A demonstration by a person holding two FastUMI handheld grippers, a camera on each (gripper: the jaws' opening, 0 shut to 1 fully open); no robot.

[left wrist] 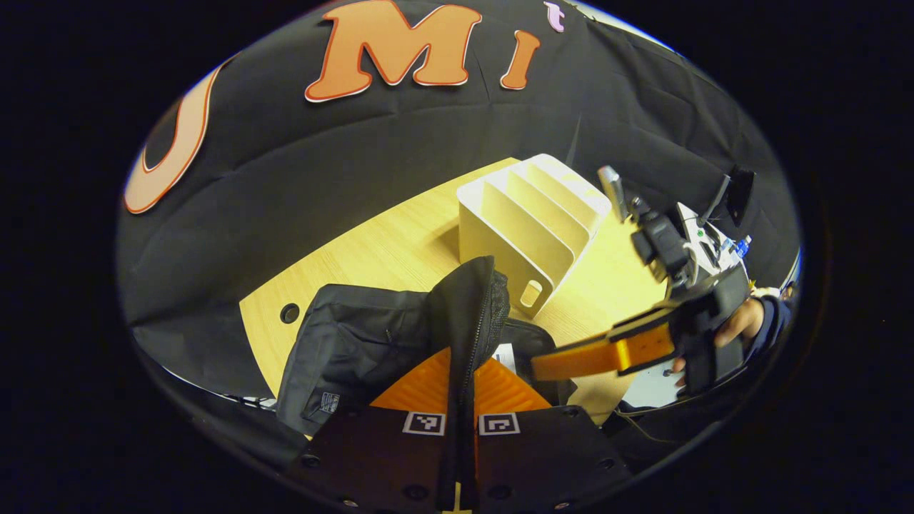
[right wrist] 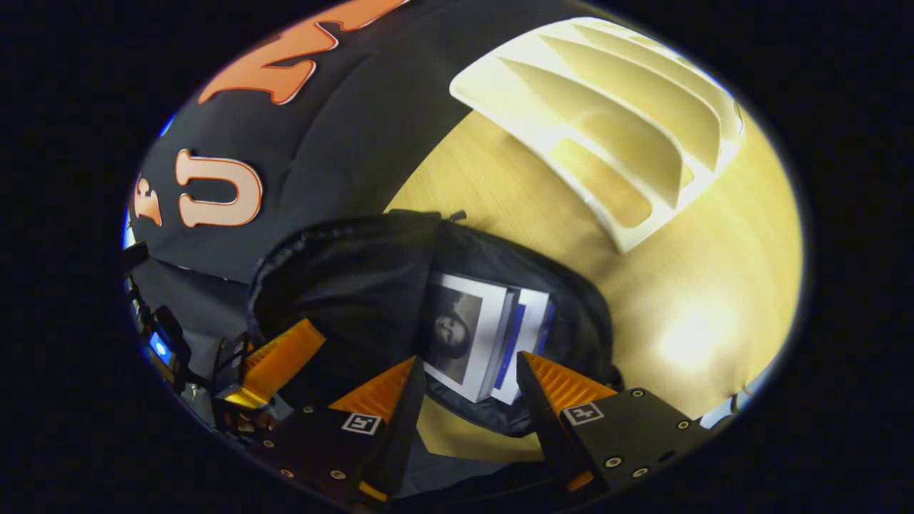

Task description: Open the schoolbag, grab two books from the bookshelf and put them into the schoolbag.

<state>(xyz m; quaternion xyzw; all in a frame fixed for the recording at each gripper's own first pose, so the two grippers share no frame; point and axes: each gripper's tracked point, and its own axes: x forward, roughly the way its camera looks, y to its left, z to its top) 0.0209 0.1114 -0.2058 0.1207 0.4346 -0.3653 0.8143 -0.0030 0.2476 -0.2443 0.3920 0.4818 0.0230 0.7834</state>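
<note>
The black schoolbag (left wrist: 357,343) lies on the wooden table (left wrist: 400,243), and my left gripper (left wrist: 464,364) is shut on its raised zipper flap. My right gripper (left wrist: 543,365), held by a hand (left wrist: 742,321), reaches toward the bag's mouth from the right. In the right gripper view the schoolbag (right wrist: 343,278) gapes open with two books inside: one with a portrait cover (right wrist: 464,335) and a white and blue one (right wrist: 532,325). My right gripper (right wrist: 468,375) is open, with its fingers on either side of the books' near end. The left gripper (right wrist: 300,335) holds the flap at lower left. The white bookshelf (left wrist: 528,221) (right wrist: 607,121) has empty slots.
The table (right wrist: 714,285) has a round cable hole (left wrist: 289,313) to the left of the bag. A white sheet (left wrist: 653,389) lies at the table's near right edge under the hand. The bookshelf stands just behind the bag, close to the black cloth wall.
</note>
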